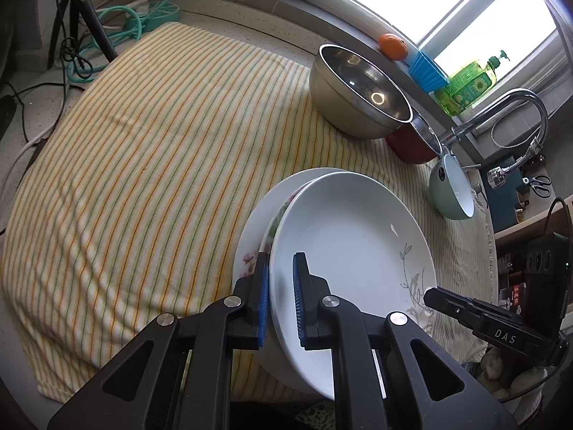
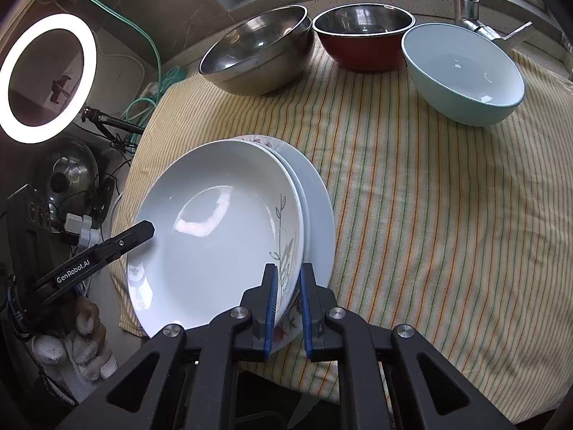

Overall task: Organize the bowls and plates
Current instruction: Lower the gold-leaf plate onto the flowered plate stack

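A stack of plates sits on the striped cloth (image 2: 412, 215) that covers the counter, with the white top plate (image 2: 215, 229) lying tilted over a flowered plate (image 2: 286, 326) and a plain white bottom plate (image 2: 318, 208). The right tool (image 2: 288, 317) straddles the stack's near edge at 5 o'clock, one blue pad inside the top plate and one outside, the jaws narrow around the rims; whether they press is unclear. The left tool (image 1: 281, 302) straddles the top plate's (image 1: 351, 236) rim at its 8 o'clock edge in the same way, its inner pad apart from the surface. Beyond the stack, toward 12 o'clock, stand a steel bowl (image 2: 258, 50), a red bowl (image 2: 363, 39) and a pale green bowl (image 2: 462, 71) in a row. An orange (image 1: 393, 46) and a green soap bottle (image 1: 469, 84) rest on the windowsill. A ring light (image 2: 48, 77) glows at 9 o'clock.
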`<state>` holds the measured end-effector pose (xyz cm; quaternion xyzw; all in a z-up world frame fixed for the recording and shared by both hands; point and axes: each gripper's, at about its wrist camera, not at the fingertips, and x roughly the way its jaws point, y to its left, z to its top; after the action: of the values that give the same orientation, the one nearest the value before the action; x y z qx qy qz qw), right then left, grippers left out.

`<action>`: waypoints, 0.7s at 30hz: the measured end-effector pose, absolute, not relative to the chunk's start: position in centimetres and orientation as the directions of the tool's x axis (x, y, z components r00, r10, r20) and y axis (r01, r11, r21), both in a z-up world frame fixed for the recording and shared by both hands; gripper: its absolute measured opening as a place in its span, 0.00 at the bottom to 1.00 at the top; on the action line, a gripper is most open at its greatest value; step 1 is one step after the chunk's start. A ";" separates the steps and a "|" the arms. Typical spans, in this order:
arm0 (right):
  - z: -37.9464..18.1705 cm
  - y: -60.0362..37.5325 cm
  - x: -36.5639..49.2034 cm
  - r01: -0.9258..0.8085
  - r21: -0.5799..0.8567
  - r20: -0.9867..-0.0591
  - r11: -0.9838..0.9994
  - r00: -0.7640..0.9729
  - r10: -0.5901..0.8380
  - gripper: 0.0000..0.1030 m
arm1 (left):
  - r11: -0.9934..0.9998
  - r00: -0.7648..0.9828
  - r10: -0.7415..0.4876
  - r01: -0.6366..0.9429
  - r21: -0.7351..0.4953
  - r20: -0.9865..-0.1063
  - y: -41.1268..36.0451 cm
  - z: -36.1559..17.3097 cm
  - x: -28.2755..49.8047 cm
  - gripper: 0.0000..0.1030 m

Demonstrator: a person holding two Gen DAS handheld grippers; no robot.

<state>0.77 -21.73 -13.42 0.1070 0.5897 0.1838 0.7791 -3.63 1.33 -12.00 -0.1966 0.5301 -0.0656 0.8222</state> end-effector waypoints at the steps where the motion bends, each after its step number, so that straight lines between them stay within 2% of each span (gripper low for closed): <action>1: -13.4 -21.6 0.8 -0.165 0.376 -0.882 0.912 0.237 0.407 0.11 | 0.915 0.430 -0.316 -0.098 -0.391 -0.846 1.3 -12.0 -3.6 0.10; 7: -13.3 -20.9 0.6 -0.195 0.326 -0.897 0.925 0.245 0.368 0.11 | 0.931 0.430 -0.299 -0.066 -0.360 -0.852 0.9 -11.8 -3.4 0.10; 21: -13.2 -21.2 0.8 -0.203 0.335 -0.895 0.920 0.237 0.378 0.12 | 0.947 0.418 -0.282 -0.021 -0.320 -0.864 1.1 -11.5 -3.2 0.10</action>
<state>0.76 -21.24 -13.20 0.0745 0.5893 0.1855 0.7828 -3.23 1.08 -11.47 -0.1422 0.5339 -0.0786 0.8298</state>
